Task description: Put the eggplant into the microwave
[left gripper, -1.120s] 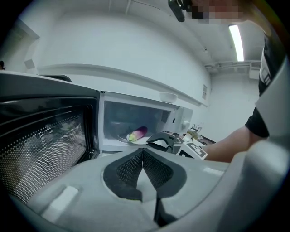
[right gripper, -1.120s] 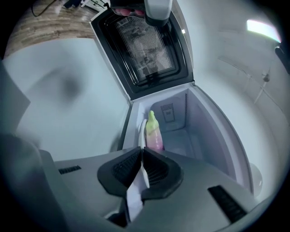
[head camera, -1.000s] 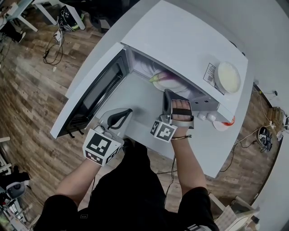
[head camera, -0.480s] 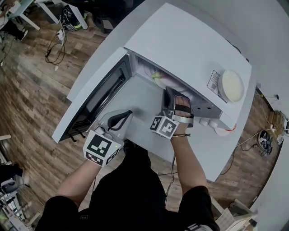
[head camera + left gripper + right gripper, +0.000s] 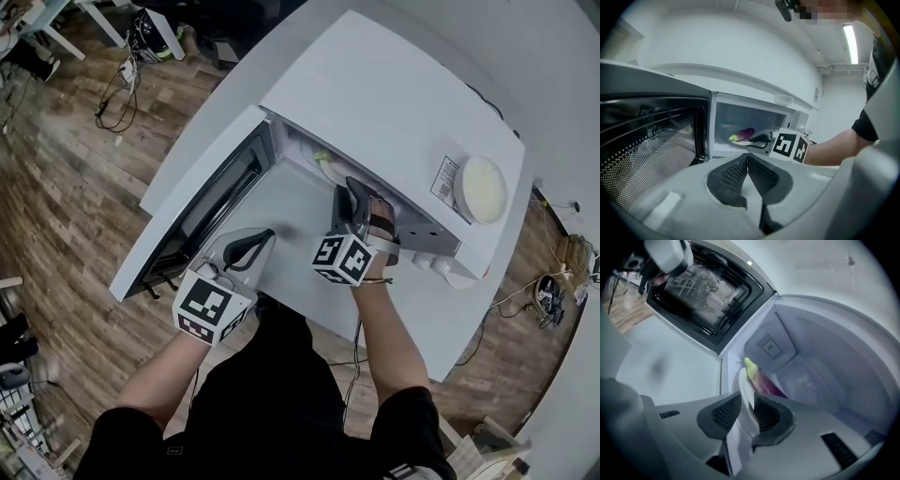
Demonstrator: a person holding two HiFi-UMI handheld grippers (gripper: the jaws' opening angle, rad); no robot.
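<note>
Only own view | right gripper [image 5: 746, 403] just opened round plate [image 5: 742, 380]; eggplant [image 5: 765, 382] aboard

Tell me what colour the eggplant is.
The eggplant is purple with a yellow-green end, clearest in the left gripper view.

I take the white tabletop [image 5: 422, 314] as my reference. Raised above its far right part I see a round cream-coloured dish [image 5: 483, 187], lying flat. Left of the table runs brown wood-plank floor [image 5: 66, 197], with loose black cables [image 5: 114, 98] on it well beyond the table's far left edge. Right of the table I make out another tangle of dark cables [image 5: 548, 295]. High over the table glows a long ceiling strip light [image 5: 850, 37].
</note>
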